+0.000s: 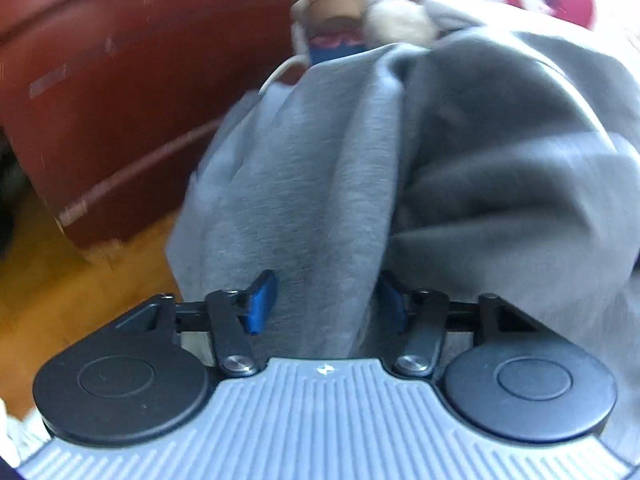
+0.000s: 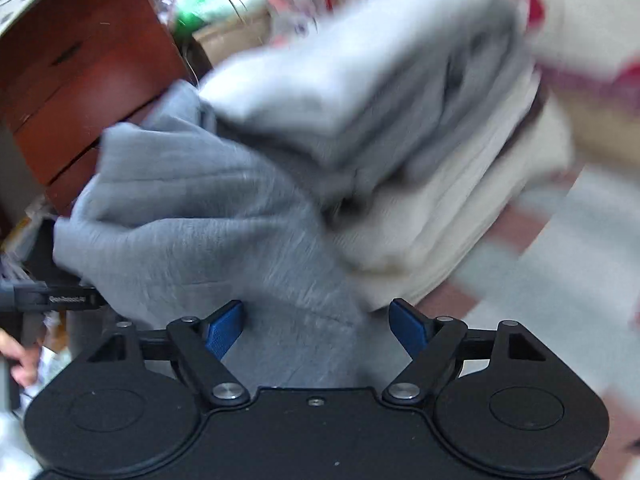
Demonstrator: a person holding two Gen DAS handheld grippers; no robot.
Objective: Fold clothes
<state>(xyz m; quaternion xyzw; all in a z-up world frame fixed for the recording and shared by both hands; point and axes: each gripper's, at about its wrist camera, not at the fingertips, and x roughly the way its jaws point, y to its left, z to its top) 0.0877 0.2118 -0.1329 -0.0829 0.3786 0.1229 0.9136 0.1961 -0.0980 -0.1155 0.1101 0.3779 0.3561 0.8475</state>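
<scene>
A grey sweatshirt-like garment [image 1: 320, 168] hangs bunched in front of the left wrist view. A thick fold of it runs down between the blue pads [image 1: 262, 300] of my left gripper [image 1: 326, 304], which is shut on it. In the right wrist view the same grey garment [image 2: 192, 208] is gathered between the blue pads [image 2: 226, 330] of my right gripper [image 2: 318, 332], also shut on it. Behind it lies a blurred stack of folded clothes, a grey piece [image 2: 360, 80] on top of cream pieces [image 2: 440, 220].
A red-brown wooden dresser [image 1: 120, 100] [image 2: 80, 92] stands close on the left, above a wooden floor [image 1: 60, 300]. A plush toy [image 1: 360, 0] sits beyond the garment. A hand [image 2: 16, 356] and a black bar [image 2: 52, 300] show at the left edge. Both views are motion-blurred.
</scene>
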